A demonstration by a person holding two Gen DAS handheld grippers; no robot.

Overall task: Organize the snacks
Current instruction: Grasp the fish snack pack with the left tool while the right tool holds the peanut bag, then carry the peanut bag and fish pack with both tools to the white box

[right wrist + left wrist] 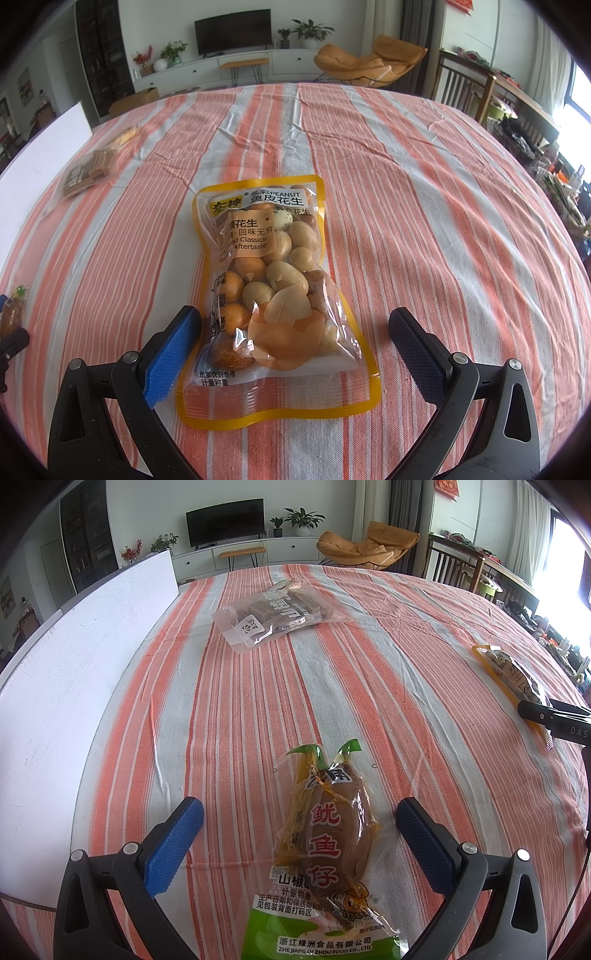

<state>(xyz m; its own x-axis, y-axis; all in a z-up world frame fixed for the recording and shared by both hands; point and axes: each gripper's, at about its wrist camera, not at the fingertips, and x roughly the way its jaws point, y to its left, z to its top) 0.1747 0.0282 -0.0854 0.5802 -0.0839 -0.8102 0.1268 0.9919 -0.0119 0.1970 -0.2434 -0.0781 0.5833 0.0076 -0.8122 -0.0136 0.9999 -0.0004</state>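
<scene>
**Both grippers lining up over a snack pouch each**

I am holding my left gripper point(299, 834) spread wide over the squid snack pouch point(328, 853), its blue pads point(173, 843) standing apart from the pouch on either side and touching nothing. The pouch is lying flat on the striped tablecloth point(388, 664), its green bottom seal toward me and its notched green top pointing away, so the long axis is running straight down the gap between my jaws. I judge I am setting up to pinch it across its narrow width, which is why I am centring it like this.

My right gripper point(295, 343) is doing the same over the peanut bag point(269, 295): released, jaws wide, the yellow-edged bag lying flat between them with its printed header at the far end. The left pad looks just beside the bag's edge; I cannot tell whether it is brushing the film.

Both tools are tilting forward and down toward the cloth, low over it, the fingers pointing away from me across the table. The third snack, a clear bag of brown bars point(273, 613), is lying well apart at the far side, near the white board point(85, 672) along the left edge. I take that side to be where the snacks might gather, though nothing marks it.
</scene>
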